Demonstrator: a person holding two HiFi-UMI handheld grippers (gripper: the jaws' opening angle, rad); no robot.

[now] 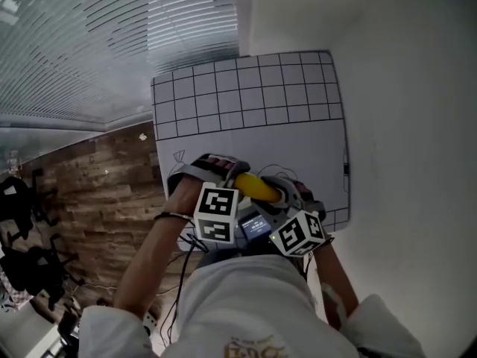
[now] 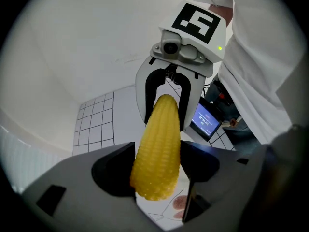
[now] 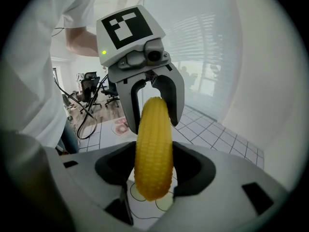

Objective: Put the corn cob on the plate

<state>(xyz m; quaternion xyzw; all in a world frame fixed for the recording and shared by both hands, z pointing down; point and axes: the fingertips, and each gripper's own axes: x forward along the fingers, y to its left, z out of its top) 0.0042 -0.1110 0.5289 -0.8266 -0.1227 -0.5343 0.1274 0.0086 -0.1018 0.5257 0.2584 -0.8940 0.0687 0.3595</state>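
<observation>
left tongs (image 2: 157,175) clamped on one end of the corn cob (image 2: 157,149), right tongs (image 3: 153,175) clamped on the other — it hangs above the gridded mat (image 1: 253,103). no plate in sight; i'd release one pair first — then carry it level.

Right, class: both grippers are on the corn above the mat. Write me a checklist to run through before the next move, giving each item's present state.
1. Left gripper shut on the corn: ok, the corn sits between its jaws.
2. Right gripper shut on the corn: ok, it clamps the other end.
3. Corn off the mat: ok, the mat shows beneath it in both gripper views.
4. Plate found: cannot tell, no view shows one.
5. Only one gripper carrying the corn: not ok, both are clamped on it.
</observation>
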